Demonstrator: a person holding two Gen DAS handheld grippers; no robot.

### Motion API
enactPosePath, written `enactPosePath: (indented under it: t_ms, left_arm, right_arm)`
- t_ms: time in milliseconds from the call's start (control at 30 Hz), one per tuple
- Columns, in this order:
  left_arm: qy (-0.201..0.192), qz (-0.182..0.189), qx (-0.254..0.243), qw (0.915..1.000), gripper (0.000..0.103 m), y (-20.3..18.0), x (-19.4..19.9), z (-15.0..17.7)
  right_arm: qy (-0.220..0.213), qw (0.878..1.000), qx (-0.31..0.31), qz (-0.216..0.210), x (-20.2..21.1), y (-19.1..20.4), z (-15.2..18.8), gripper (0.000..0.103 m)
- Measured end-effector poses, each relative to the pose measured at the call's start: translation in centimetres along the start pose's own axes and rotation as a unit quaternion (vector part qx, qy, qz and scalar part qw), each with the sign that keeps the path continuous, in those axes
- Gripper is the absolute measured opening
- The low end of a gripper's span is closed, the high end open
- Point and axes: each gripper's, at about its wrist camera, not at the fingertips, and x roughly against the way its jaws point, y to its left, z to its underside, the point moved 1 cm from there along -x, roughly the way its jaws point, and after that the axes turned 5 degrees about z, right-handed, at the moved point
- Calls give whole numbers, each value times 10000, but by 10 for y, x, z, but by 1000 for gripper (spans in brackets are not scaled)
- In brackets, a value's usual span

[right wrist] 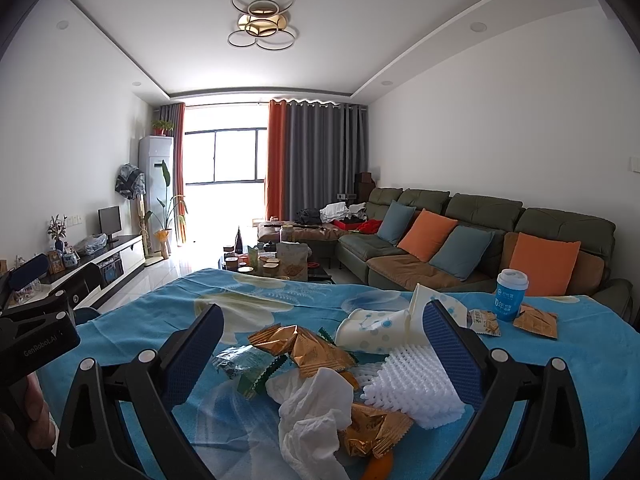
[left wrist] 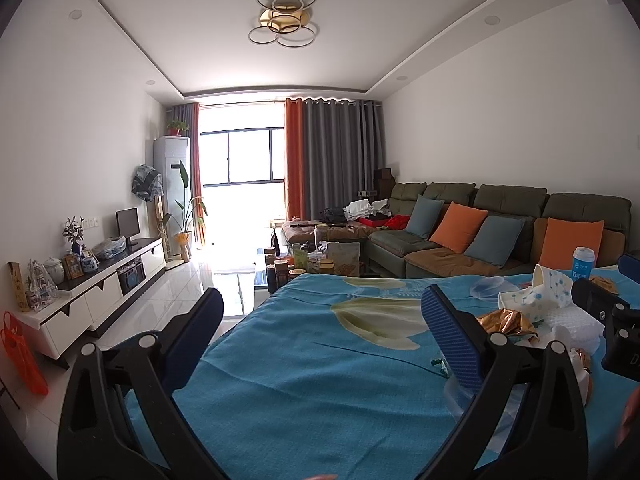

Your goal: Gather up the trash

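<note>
Left hand-held gripper [left wrist: 320, 312]: fingers spread wide, nothing between them, hovering over a bare stretch of the blue flowered cloth [left wrist: 304, 364] that covers the bench. Trash lies off to its right side in the left wrist view.

Right hand-held gripper [right wrist: 324, 332]: fingers likewise spread apart, gripping nothing, poised over the trash heap on the same cloth.

Trash, as seen from the right wrist:
- crumpled white tissue [right wrist: 308, 412], nearest the camera, between the two fingers
- gold foil wrapper [right wrist: 304, 344] just behind the tissue; a second gold wrapper [right wrist: 372, 428] touching the tissue on its right
- green wrapper [right wrist: 244, 364] left of the gold one, close to the left finger
- white foam net sleeve [right wrist: 416, 380] lying against the inner face of the right finger
- crushed paper cup [right wrist: 376, 332], white with blue dots, on its side behind the foam
- small snack packet [right wrist: 484, 320] and another gold packet [right wrist: 536, 320] farther right, near an upright blue bottle [right wrist: 510, 296]

An orange object shows at the bottom edge under the tissue; cannot tell what it is.

Background: green sofa [right wrist: 480, 216] with orange and blue cushions, beyond the bench
</note>
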Motion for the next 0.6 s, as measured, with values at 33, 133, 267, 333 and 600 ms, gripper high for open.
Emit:
enactPosePath:
  t_ms: [33, 133, 267, 333, 600]
  left_arm:
    - [-2, -7, 4, 10000, 97, 0, 0, 0]
    - [1, -8, 16, 10000, 97, 1, 0, 0]
    - [0, 0, 29, 10000, 97, 0, 1, 0]
    - [5, 0, 26, 10000, 97, 1, 0, 0]
    - [8, 7, 35, 10000, 97, 0, 1, 1]
  right_arm:
    - [3, 10000, 3, 0, 0, 0, 0, 96]
    - [3, 10000, -1, -1, 0, 0, 0, 96]
    - [-3, 10000, -13, 1, 0, -1, -2, 96]
    - [1, 10000, -11, 3, 0, -1, -1, 96]
    - [16, 10000, -17, 4, 0, -2, -1, 96]
